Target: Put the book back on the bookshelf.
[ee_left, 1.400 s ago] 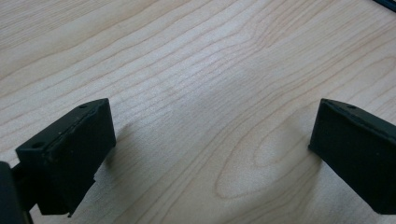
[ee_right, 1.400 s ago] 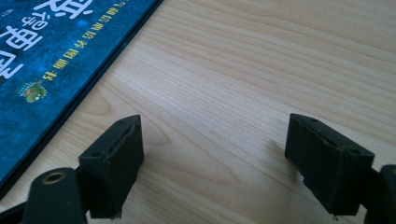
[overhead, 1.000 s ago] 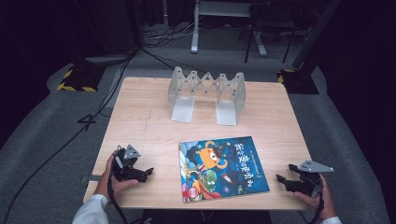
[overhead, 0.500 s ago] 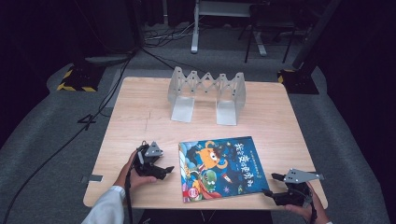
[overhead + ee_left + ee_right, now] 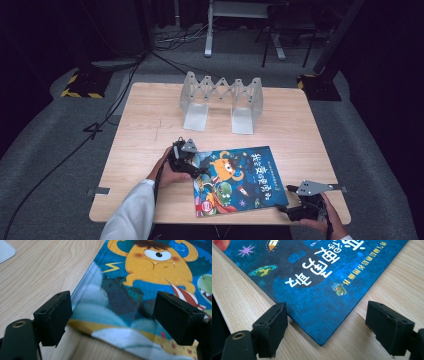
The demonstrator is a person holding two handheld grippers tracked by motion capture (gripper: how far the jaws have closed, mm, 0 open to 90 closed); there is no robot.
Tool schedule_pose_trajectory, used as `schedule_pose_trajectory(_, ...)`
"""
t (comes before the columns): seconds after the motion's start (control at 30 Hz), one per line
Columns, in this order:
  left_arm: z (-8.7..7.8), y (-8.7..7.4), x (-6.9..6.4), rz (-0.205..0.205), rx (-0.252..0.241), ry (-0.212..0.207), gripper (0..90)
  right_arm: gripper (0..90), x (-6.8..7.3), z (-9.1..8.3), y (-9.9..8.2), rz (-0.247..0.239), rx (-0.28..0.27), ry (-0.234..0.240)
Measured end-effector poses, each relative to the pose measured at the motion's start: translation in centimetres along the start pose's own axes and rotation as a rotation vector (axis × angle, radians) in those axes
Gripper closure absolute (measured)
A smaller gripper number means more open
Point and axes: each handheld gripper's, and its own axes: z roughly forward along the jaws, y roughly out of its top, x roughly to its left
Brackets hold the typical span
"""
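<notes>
From the high view we judge this the approach to a two-handed pickup of the picture book (image 5: 239,181), which lies flat at the table's (image 5: 150,120) six o'clock edge; the rack (image 5: 221,100) stands at twelve. Our left gripper (image 5: 187,162) sits at the book's nine o'clock edge, our right gripper (image 5: 302,202) near its four o'clock corner.

In the left gripper view, the jaws gape wide, straddling the book's (image 5: 150,285) corner, gripping nothing.

In the right gripper view, the jaws are equally spread around the book's (image 5: 317,285) corner, released. Next, we think, each must slide under an edge.
</notes>
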Motion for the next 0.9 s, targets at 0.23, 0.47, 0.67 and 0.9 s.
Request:
schedule_pose_trajectory(0.23,1.0,0.9,-0.4,0.04,0.007,-0.013,14.5,17.3,0.0,0.2,0.2,-0.006,0.002,0.007)
schedule_pose_trajectory(0.47,0.8,0.4,-0.5,0.046,-0.014,-0.012,14.6,17.2,-0.1,0.2,0.3,-0.001,0.007,0.001)
schedule_pose_trajectory(0.67,0.1,-0.3,-0.4,0.05,-0.006,-0.015,15.2,22.7,-0.4,0.6,0.7,0.015,0.003,-0.019)
schedule_pose_trajectory(0.9,-1.1,-1.1,-0.6,0.047,0.029,-0.011,15.3,35.4,-1.1,1.0,1.3,0.015,-0.012,-0.02)
